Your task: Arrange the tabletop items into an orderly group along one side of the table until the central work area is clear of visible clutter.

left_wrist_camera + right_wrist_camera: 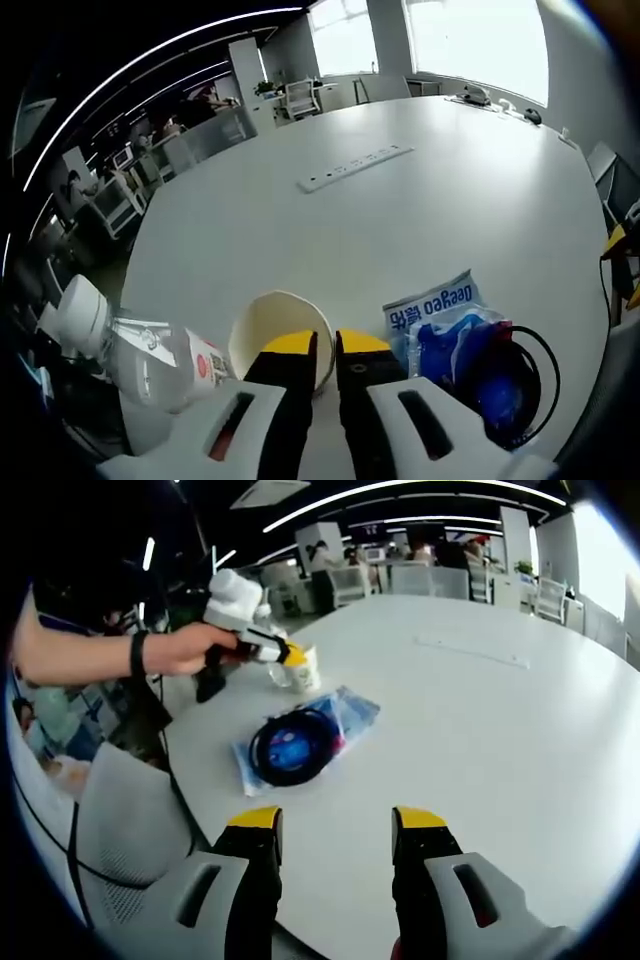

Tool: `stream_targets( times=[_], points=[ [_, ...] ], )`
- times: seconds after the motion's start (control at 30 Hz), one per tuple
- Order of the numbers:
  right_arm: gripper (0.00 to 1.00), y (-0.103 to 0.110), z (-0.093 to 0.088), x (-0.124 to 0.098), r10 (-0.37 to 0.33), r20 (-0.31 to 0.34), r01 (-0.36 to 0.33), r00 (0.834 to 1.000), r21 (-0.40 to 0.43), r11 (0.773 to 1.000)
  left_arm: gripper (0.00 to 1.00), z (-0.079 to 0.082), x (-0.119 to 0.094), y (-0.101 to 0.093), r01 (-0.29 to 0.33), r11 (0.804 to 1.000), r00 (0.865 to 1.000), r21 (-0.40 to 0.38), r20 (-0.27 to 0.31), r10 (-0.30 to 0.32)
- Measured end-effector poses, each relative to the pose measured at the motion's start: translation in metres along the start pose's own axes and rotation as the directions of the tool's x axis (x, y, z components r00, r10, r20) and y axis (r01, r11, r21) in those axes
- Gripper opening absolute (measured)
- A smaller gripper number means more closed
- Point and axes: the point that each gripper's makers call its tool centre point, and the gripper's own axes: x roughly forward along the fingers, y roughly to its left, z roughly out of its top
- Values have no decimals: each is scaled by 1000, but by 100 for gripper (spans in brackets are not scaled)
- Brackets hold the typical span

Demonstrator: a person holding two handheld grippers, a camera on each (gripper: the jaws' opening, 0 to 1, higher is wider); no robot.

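Observation:
A white paper cup [275, 325] stands upright near the table's edge. My left gripper [325, 345] is shut on its rim, one jaw inside the cup and one outside. A clear plastic bottle [150, 355] with a white cap lies on its side just left of the cup. To the cup's right lies a blue-and-white packet [440, 305] with a coiled black cable [515, 375] on it. In the right gripper view a hand holds the left gripper [287, 656] at the cup [304, 670], and the packet with the cable [297, 745] lies nearer. My right gripper [335, 820] hovers open over bare table.
A white power strip [355, 168] lies across the middle of the big white table [460, 200]. A grey chair [120, 820] stands at the table's near edge on the left. Office desks and chairs stand beyond the far side.

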Motion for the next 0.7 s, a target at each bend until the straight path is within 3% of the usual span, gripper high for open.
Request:
stream_targets(
  times=[0.5,0.7],
  points=[
    [43,10,2,8,27,3,-27,1000,-4,1000,12,13,-35,9,-9,999,997,-35,75,12],
    [42,13,1,11,34,3,-34,999,-4,999,13,11,-53,11,-2,995,995,-101,103,12]
  ],
)
